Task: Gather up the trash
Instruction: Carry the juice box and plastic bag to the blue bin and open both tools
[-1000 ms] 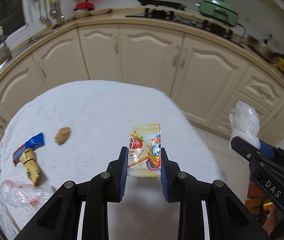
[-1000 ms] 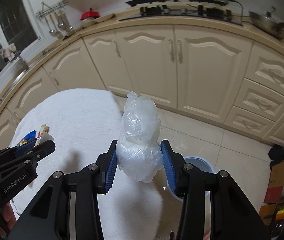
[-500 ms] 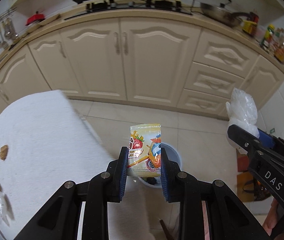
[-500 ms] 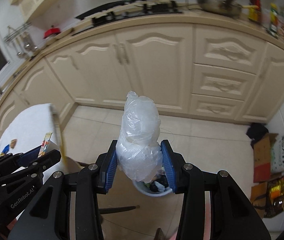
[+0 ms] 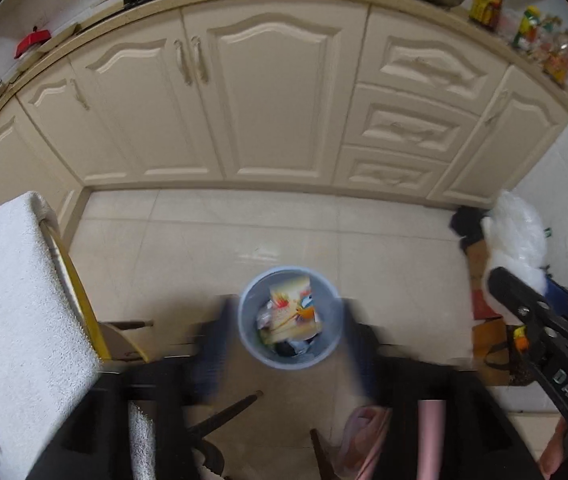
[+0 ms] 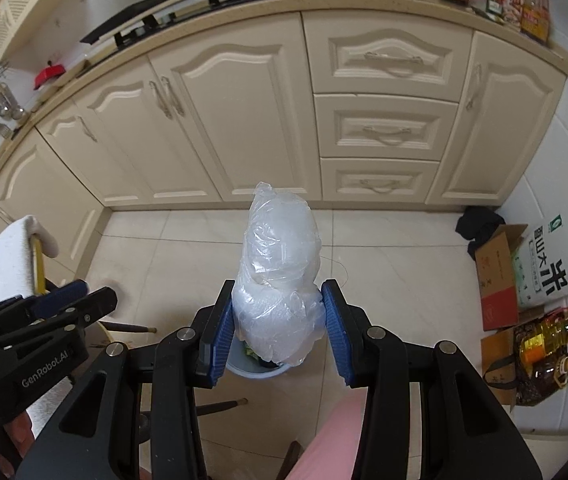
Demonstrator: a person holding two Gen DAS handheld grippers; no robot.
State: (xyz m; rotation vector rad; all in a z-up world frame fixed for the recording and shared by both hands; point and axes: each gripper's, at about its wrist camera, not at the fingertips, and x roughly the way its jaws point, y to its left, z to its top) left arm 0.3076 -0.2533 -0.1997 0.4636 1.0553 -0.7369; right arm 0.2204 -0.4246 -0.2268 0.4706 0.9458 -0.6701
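Clear plastic bag (image 6: 277, 276) clamped in right tongs (image 6: 279, 330) above pale blue bin (image 5: 290, 318) on floor; left tongs (image 5: 284, 344) blurred, spread wide, empty; fruit jelly packet (image 5: 290, 308) lies in bin.

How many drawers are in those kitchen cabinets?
3, stacked in one column in the right wrist view: top drawer, middle drawer, bottom drawer. Others may lie outside the picture.
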